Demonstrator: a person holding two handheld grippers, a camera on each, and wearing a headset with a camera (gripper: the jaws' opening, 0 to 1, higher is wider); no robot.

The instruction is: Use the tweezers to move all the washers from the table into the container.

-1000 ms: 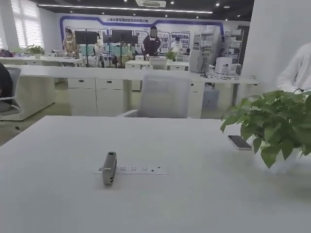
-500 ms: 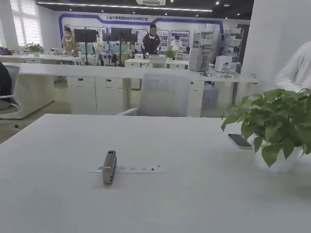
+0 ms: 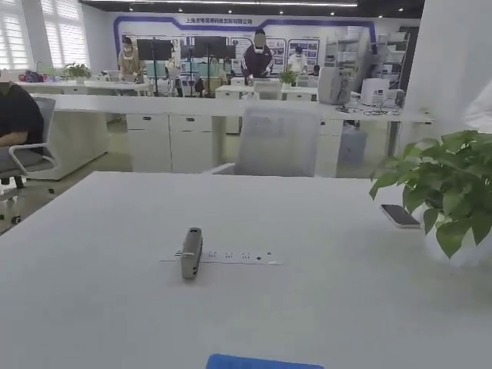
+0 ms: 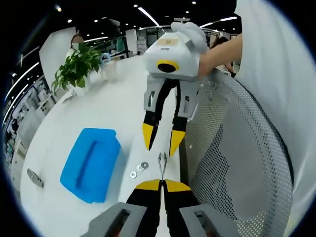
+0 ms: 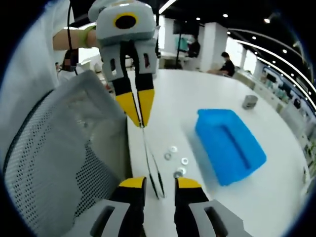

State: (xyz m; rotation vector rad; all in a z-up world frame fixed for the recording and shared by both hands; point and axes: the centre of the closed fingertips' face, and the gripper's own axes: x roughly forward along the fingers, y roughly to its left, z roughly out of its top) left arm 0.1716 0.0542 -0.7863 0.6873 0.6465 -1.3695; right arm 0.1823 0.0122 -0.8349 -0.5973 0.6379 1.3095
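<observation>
A white table (image 3: 100,231) fills the head view in an open office, with white desks, standing people and a blue-framed wall display at the back. At the left edge a person sits in a chair. On the table a grey device (image 3: 191,252) lies across a flush socket strip (image 3: 231,257). A grey office chair (image 3: 277,142) stands at the far edge. Farther right lies a dark phone (image 3: 400,215), then a leafy plant (image 3: 453,184).

In the right gripper view, a mesh chair back (image 5: 64,148) lies left of both grippers. The left gripper (image 5: 140,118) reaches in from the top, its yellow-tipped jaws clamped on the thin silver tweezers (image 5: 150,158). Their points run down to the gap between the spread, empty jaws of the right gripper (image 5: 159,181). Whether they touch those jaws cannot be told.

Just right of and ahead of the right gripper, four small silver washers (image 5: 184,160) lie flat on the table. Beyond them to the right sits the container (image 5: 229,145), a bright blue oblong with a long hollow in its top.

In the left gripper view the left gripper (image 4: 162,183) shows its jaws pressed together with the tweezers between them.
</observation>
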